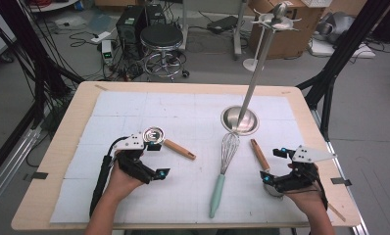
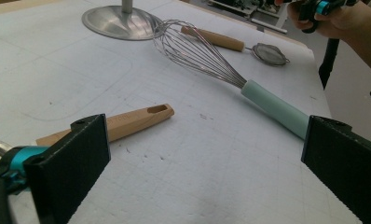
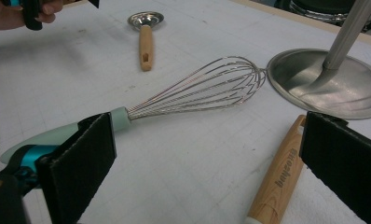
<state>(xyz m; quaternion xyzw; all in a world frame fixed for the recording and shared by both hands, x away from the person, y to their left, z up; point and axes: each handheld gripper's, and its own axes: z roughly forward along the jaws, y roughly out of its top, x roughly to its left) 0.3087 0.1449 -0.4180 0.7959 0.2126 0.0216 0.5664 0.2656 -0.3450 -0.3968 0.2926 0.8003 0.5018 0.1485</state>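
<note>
A whisk [image 1: 221, 172] with a mint handle lies mid-table, its wires toward the steel stand's round base [image 1: 239, 121]. A small steel ladle [image 1: 155, 133] with a wooden handle lies at the left. My left gripper [image 1: 158, 159] hovers just beside it, open and empty. In the left gripper view, the ladle's handle [image 2: 127, 120] and the whisk [image 2: 197, 56] lie beyond the wide-apart jaws. A wooden-handled strainer [image 1: 259, 154] lies at the right, its mesh end under my right hand. My right gripper [image 1: 272, 165] is open and empty, with the whisk [image 3: 197, 91] and the strainer handle [image 3: 279, 177] ahead of it.
The stand's pole [image 1: 259, 63] rises tilted toward the camera from its base, with hooks at the top. A white mat [image 1: 134, 105] covers the wooden table [image 1: 65, 127]. Behind the table stand a black stool [image 1: 161, 36], electronics and cardboard boxes [image 1: 291, 29].
</note>
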